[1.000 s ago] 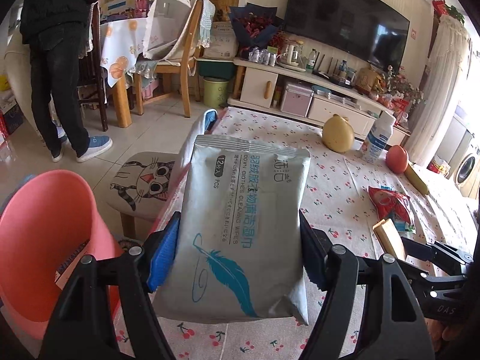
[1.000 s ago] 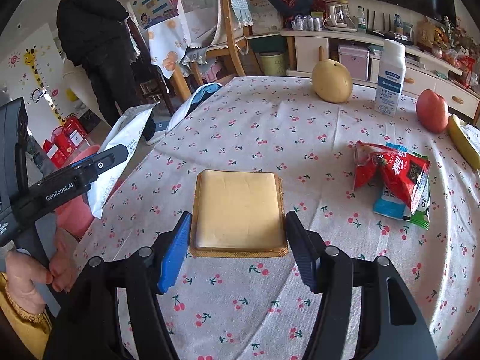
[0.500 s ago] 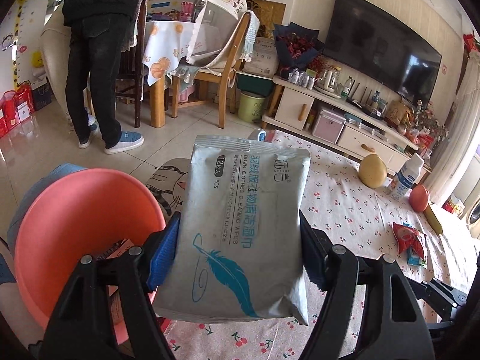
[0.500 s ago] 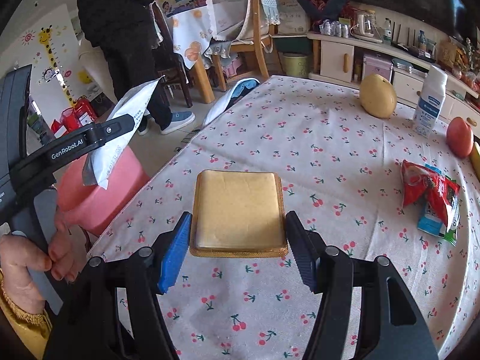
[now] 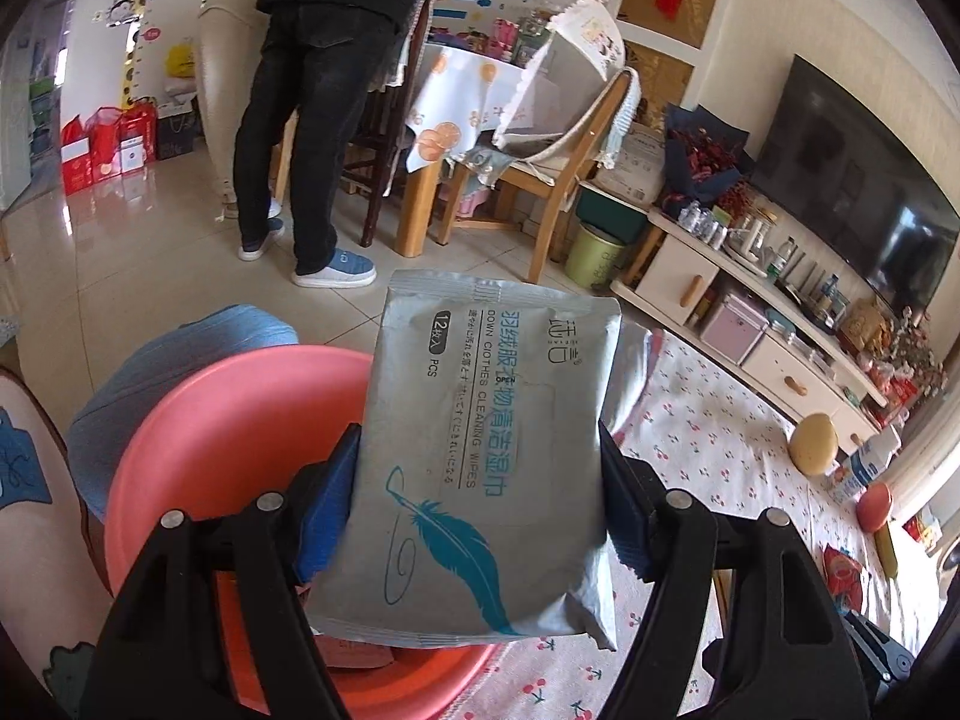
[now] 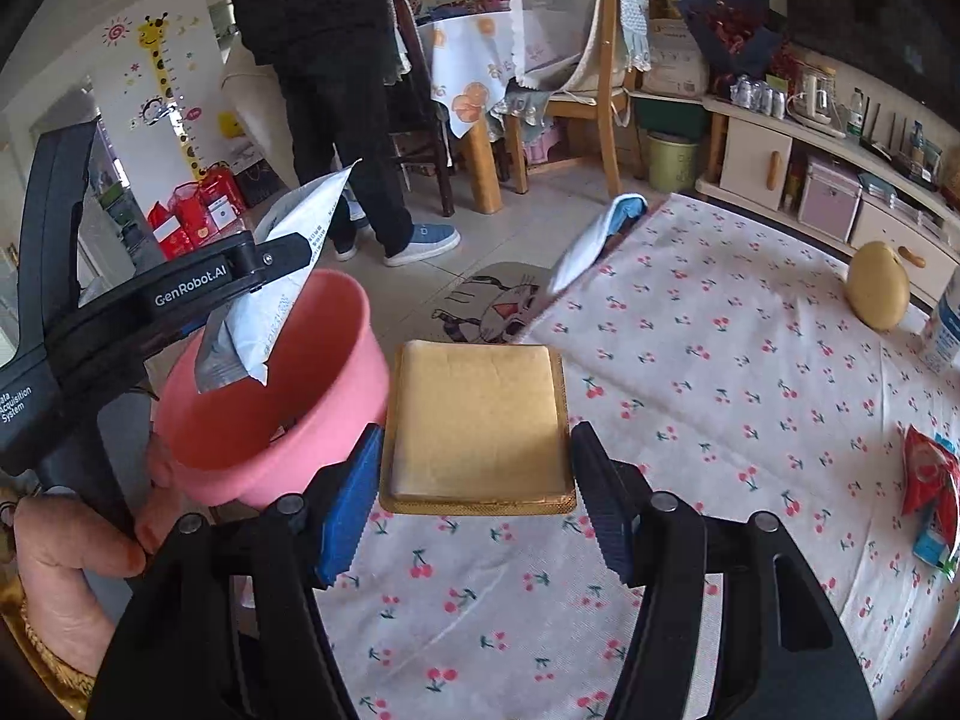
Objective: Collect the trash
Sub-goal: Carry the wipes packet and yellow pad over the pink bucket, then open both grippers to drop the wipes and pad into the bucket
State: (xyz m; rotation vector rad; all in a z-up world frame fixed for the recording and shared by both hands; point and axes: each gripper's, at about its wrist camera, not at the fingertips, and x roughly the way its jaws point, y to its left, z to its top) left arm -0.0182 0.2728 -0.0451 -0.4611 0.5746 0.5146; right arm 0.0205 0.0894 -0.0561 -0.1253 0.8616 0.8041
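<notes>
Gripping a grey wipes pack [image 5: 486, 456] between blue pads, left gripper [image 5: 480, 504] clamped on both side edges, pack upright above a pink bin [image 5: 198, 450] beside the surface [image 5: 720, 420]. Seen from the right wrist, same pack [image 6: 282, 294] tilted over the bin's [image 6: 324, 372] open mouth, left hand [image 6: 66, 558] wrapped around the handle. Grasping a flat tan packet with gold rim [image 6: 477, 426], right gripper [image 6: 477, 480] closed on its sides, above the cherry-print cloth just beside the bin. Lying further right on the cloth: red wrapper [image 6: 927, 480], yellow fruit [image 6: 879, 285]. Standing in the background on the floor, a person in dark clothes [image 6: 336, 60].
</notes>
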